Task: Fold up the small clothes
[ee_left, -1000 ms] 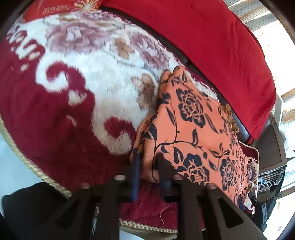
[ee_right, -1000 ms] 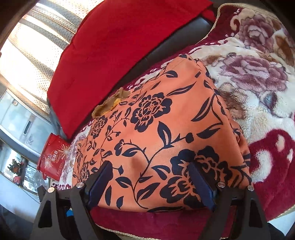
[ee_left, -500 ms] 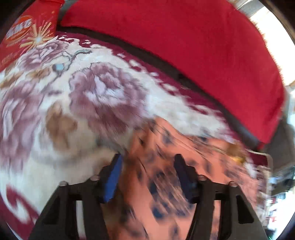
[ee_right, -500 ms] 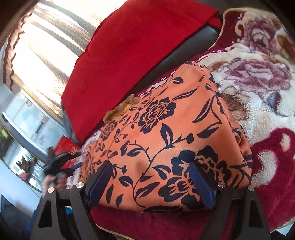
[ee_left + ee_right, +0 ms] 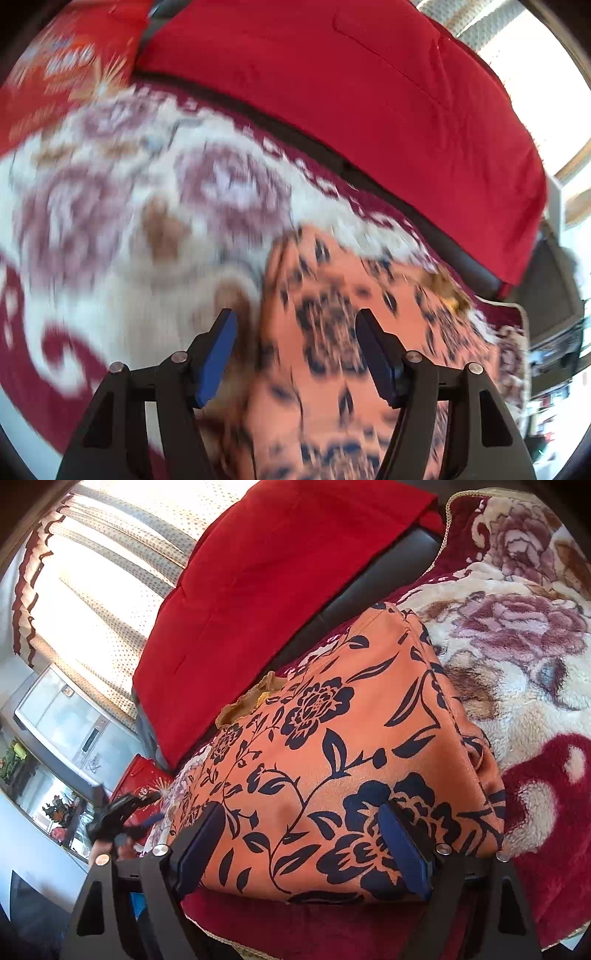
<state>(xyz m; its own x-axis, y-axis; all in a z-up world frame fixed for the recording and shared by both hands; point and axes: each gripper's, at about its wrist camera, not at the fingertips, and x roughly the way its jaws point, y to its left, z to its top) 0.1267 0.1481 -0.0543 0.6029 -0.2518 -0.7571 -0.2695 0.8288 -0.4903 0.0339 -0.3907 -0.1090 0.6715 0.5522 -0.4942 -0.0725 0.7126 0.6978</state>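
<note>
I find the orange floral garment (image 5: 332, 760) lying folded on the plush floral blanket (image 5: 535, 657), with the red cushion (image 5: 266, 576) behind it; I take that cushion as my reference throughout. The garment's yellow neckline trim (image 5: 255, 701) sits on the side nearest the cushion; its folded edge faces away from the cushion, toward my right tool (image 5: 303, 845).

My right tool stands with its jaws spread wide, the blue pads either side of the garment's near edge; nothing is clamped between them. My left tool (image 5: 295, 350) is likewise spread and empty; one pad is over the blanket, the other over the orange cloth (image 5: 351, 332). The left view is smeared, so I cannot tell whether either pad touches fabric.

Risks, in my judgement: the fold looks loosely stacked, so a pinch that takes only the top layer would peel it open; a pad dragged across the pile of the blanket could catch the blanket along with the garment and pull both; a fast left-tool motion, as the smear suggests, could brush the garment's edge and skew the fold toward the cushion.
</note>
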